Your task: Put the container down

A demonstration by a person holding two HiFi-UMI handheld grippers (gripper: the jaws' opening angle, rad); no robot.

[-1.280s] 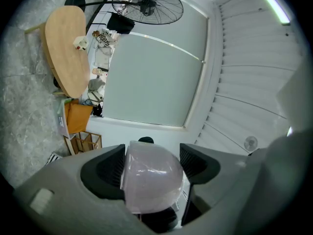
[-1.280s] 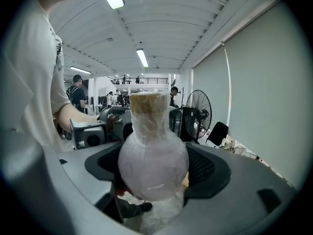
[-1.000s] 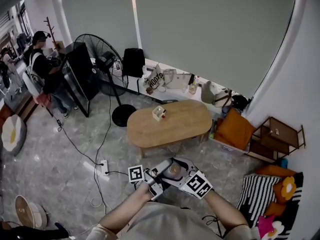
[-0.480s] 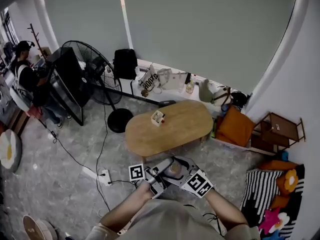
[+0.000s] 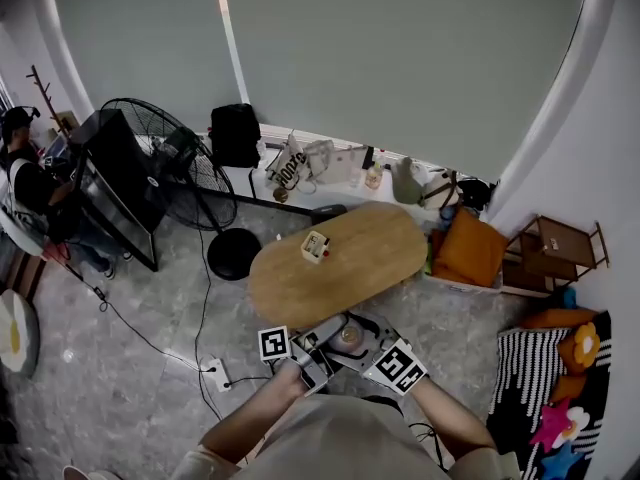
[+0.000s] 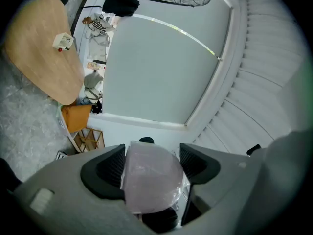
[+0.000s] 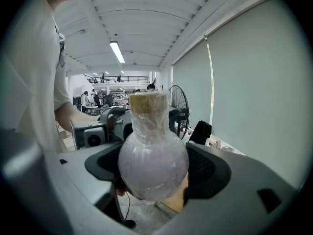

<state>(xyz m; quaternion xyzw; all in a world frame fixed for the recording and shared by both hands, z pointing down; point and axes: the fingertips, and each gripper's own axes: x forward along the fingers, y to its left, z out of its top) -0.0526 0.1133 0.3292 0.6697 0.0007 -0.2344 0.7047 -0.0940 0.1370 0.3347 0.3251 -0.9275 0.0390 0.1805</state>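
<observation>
Head view: left gripper and right gripper both clamp our corked flask (airborne, mid-carry); next we should lower it onto the surface at 12 o'clock.

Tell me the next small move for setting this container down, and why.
Probably carry the container forward over the wooden table and begin lowering. Both the left tongs and the right tongs grip its round, film-wrapped body, and it hangs close to the person, above the floor and short of the table edge. The wood to the right of the small box looks free.
</observation>
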